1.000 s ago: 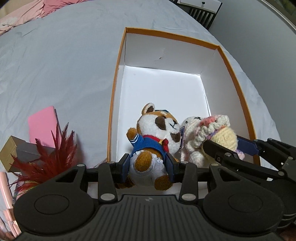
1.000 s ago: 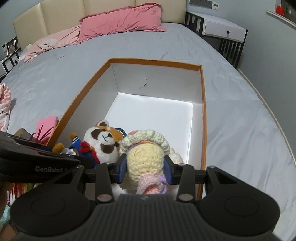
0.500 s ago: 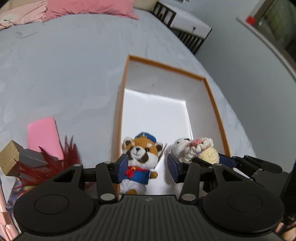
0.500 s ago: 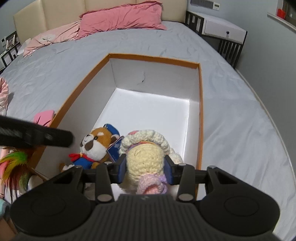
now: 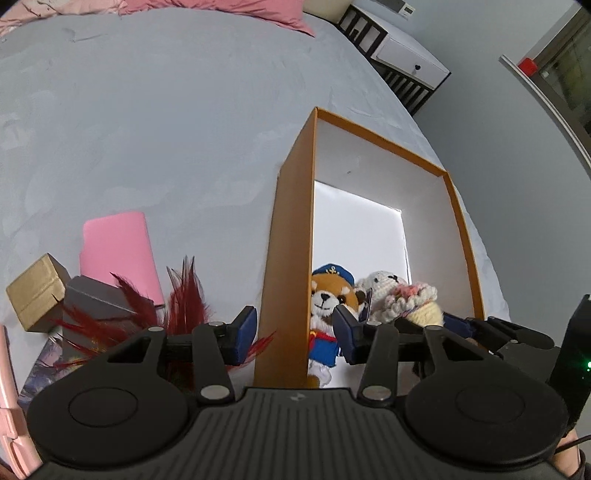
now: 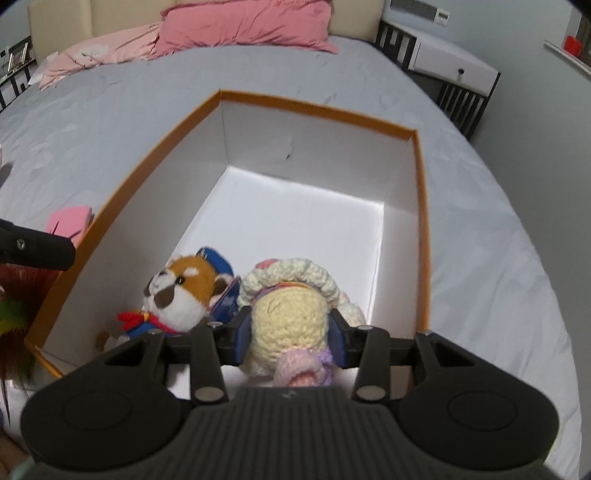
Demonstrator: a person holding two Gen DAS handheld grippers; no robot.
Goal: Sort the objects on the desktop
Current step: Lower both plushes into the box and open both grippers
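While the right gripper (image 6: 291,338) has its blue pads on either side of a crocheted doll (image 6: 290,321) low in the near end of the orange box (image 6: 421,236), its jaws are easing apart, and whether the pads press the yarn I cannot tell. Just left of the doll a plush raccoon (image 6: 181,291) in a blue sailor outfit lies on the white box floor. Only the left camera shows the left gripper (image 5: 293,334) open and holding nothing, its jaws straddling the box's near left wall, one pad outside and one inside in front of the raccoon. Left of that gripper, outside the box, lie red feathers (image 5: 184,295), a grey box (image 5: 96,299), a gold box (image 5: 35,291) and a pink pad (image 5: 118,247). Everything rests on a grey bedsheet (image 6: 129,122); beyond are pink pillows (image 6: 243,26), a beige headboard (image 6: 92,14) and a white nightstand (image 6: 454,66). No writing is readable.
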